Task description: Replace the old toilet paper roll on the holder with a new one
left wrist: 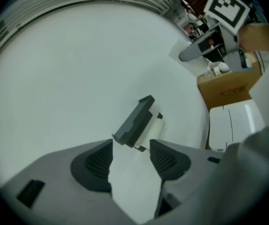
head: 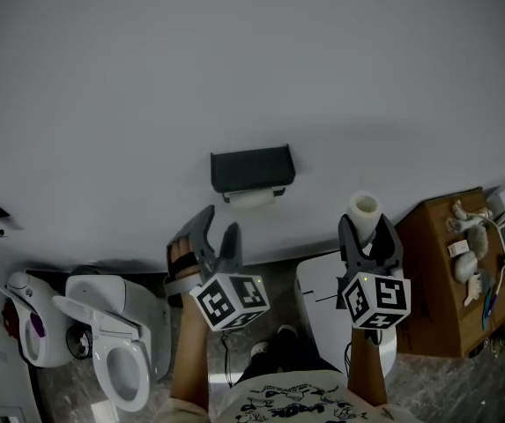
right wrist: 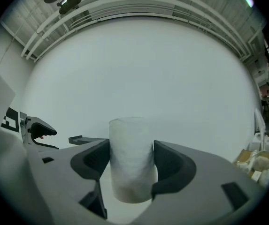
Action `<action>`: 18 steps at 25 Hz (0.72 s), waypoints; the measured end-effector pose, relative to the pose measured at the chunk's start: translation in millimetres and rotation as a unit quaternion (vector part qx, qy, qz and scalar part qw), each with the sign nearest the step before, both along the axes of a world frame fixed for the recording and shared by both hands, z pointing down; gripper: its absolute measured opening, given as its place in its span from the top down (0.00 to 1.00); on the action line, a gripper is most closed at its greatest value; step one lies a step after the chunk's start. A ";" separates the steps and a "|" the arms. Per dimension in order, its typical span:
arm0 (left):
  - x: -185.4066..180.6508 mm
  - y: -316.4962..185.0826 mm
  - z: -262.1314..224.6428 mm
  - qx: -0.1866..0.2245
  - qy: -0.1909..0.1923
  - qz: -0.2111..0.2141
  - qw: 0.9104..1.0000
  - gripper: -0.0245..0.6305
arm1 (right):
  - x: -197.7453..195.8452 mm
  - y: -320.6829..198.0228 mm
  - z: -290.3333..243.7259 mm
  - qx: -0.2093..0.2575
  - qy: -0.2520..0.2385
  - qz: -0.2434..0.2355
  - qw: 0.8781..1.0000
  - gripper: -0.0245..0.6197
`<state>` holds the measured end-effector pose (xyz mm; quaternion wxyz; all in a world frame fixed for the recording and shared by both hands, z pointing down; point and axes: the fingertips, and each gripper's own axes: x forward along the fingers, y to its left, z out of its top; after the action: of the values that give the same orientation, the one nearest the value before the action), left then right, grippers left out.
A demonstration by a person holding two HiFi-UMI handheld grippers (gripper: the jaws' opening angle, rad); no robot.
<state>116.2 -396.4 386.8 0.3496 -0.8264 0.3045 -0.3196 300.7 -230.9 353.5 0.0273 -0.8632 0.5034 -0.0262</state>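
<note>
New roll, head view: the new roll point(head: 364, 208) stands up in the right gripper point(head: 367, 234). It is off to the right of the holder point(head: 252, 169), a bit lower, and well apart from it.
Old roll, head view: the old roll point(head: 252, 198) sits right under the holder, touching it.
Left gripper, head view: the left gripper point(head: 219, 229) is near the holder, just below it and a bit to the left.
Holder, left gripper view: the holder point(left wrist: 134, 120) shows just past the gap of the jaws. The old roll point(left wrist: 155, 128) peeks out at the holder's lower right side.
Left gripper, left gripper view: the left gripper point(left wrist: 130, 161) has its jaws wide apart. It holds nothing; only white wall shows between them.
New roll, right gripper view: the new roll point(right wrist: 130, 135) fills the gap. The right gripper point(right wrist: 131, 161) squeezes it from both sides.
Holder, right gripper view: a thin dark edge point(right wrist: 80, 138) left of the new roll may be the holder. I can't be sure.
Done so far: the new roll is picked up and ready.
Left to do: I think almost all of it. The old roll must come off the holder, likely with the empty left gripper. Then the new roll must go on.
</note>
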 end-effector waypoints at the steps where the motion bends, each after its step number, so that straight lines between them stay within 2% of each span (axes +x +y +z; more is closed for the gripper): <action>1: 3.9 0.3 4.2 0.012 -0.021 0.004 1.000 0.61 | 2.5 1.2 1.5 0.001 -0.003 0.002 1.000 0.50; 4: 12.6 -2.2 17.2 0.053 -0.083 0.007 0.995 0.61 | 8.5 3.7 5.6 0.003 -0.010 0.007 1.000 0.50; 6: 17.1 -5.1 24.8 0.066 -0.109 0.007 0.992 0.61 | 11.7 4.2 8.0 0.002 -0.013 0.010 1.000 0.50; 13: 40.3 -11.7 51.2 0.083 -0.150 0.023 0.985 0.61 | 26.7 9.1 15.8 -0.002 -0.020 0.022 1.000 0.50; 18: 57.1 -19.6 74.5 0.101 -0.195 0.026 0.975 0.61 | 36.7 12.9 20.1 -0.005 -0.025 0.026 0.999 0.50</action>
<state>173.3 -416.1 461.3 0.4921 -0.7161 0.2391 -0.4334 337.4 -218.0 373.7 0.0364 -0.8751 0.4801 -0.0494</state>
